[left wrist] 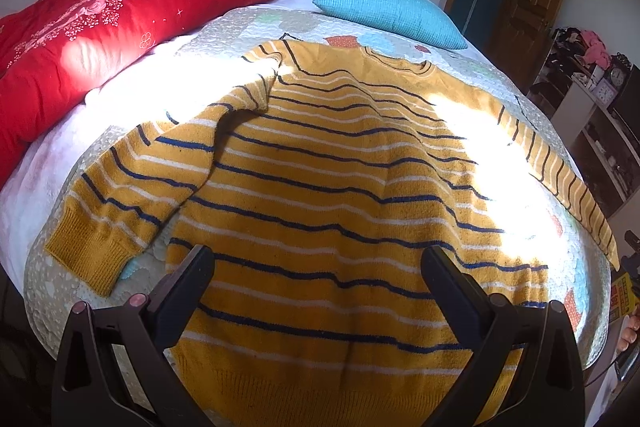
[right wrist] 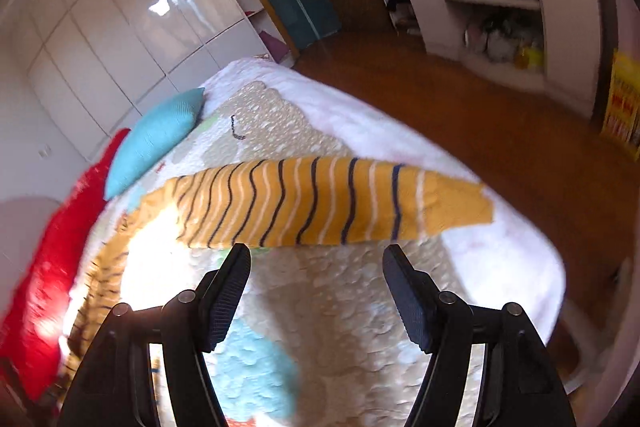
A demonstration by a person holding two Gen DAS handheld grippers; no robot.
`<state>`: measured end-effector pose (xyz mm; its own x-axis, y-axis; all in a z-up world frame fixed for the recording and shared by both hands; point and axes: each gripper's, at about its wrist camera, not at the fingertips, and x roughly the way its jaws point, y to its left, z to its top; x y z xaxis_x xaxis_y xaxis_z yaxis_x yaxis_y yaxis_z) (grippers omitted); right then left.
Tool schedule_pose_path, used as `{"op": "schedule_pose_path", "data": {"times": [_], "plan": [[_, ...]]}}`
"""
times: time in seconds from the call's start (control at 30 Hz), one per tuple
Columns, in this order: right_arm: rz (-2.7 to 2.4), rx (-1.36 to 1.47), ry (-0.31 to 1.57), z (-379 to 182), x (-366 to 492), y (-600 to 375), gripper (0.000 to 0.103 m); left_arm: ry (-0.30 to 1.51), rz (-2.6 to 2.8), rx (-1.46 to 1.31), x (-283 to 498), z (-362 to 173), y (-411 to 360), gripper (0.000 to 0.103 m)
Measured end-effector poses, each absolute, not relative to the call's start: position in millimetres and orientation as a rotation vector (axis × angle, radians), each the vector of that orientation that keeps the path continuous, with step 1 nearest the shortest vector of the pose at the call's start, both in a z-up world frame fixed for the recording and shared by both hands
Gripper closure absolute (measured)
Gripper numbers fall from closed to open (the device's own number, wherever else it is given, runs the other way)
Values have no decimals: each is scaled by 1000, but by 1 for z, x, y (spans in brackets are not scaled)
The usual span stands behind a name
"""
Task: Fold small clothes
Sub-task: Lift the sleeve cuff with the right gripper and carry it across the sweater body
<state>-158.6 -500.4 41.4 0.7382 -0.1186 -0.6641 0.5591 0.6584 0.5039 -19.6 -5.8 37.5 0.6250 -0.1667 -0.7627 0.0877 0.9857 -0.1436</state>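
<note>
Both grippers, left (left wrist: 316, 259) and right (right wrist: 316, 259), stood wide and empty above the sweater (left wrist: 340, 163) on the bed (right wrist: 352, 307).

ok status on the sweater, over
Both grippers open, empty: left gripper, right gripper. Striped sweater flat on bed, unfolded. Nothing blocking.

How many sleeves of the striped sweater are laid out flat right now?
2. The left sleeve lies angled beside the sweater body; the right sleeve stretches straight out toward the bed's edge. None hidden.
</note>
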Motion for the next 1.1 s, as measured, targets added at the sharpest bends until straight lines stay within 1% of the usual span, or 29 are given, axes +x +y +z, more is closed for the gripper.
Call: {"op": "schedule_pose_path", "data": {"times": [0.07,0.17,0.23,0.27,0.3,0.33,0.4,0.43,0.57,0.63,0.67,0.73,0.87,0.93,1.0,1.1], "plan": [[-420,889,632,19,-152,-512,29,894,-147,-97,-19,37,-6,0],[-540,962,632,-2,-140,-532,29,889,-139,-92,-21,38,-5,0],[-576,1034,563,-7,-136,-548,30,884,-129,-91,-23,40,-3,0],[-588,1063,533,-7,-134,-556,32,883,-124,-94,-23,40,-2,0],[-593,1090,521,-6,-130,-565,60,882,-120,-99,-23,40,0,0],[-583,1111,522,-5,-122,-575,93,883,-119,-105,-23,41,1,0],[-548,1096,545,9,-107,-589,95,890,-120,-109,-22,41,-1,0],[-520,1066,523,26,-101,-589,96,891,-123,-106,-22,41,-3,0],[-327,962,317,106,-114,-577,97,871,-135,-84,-27,45,-9,0],[-308,944,269,122,-124,-574,97,871,-143,-89,-26,44,-9,0],[-314,950,274,119,-126,-572,97,875,-148,-95,-25,43,-10,0],[-367,966,347,94,-128,-574,97,890,-156,-106,-24,40,-10,0],[-491,1093,548,12,-133,-591,97,904,-173,-115,-24,38,-10,0],[-495,1149,573,-12,-146,-596,97,890,-166,-120,-25,41,-5,0],[-504,1133,563,-11,-149,-598,97,885,-153,-140,-25,43,3,0],[-539,972,616,14,-136,-592,97,885,-136,-175,-24,44,18,0]]}}
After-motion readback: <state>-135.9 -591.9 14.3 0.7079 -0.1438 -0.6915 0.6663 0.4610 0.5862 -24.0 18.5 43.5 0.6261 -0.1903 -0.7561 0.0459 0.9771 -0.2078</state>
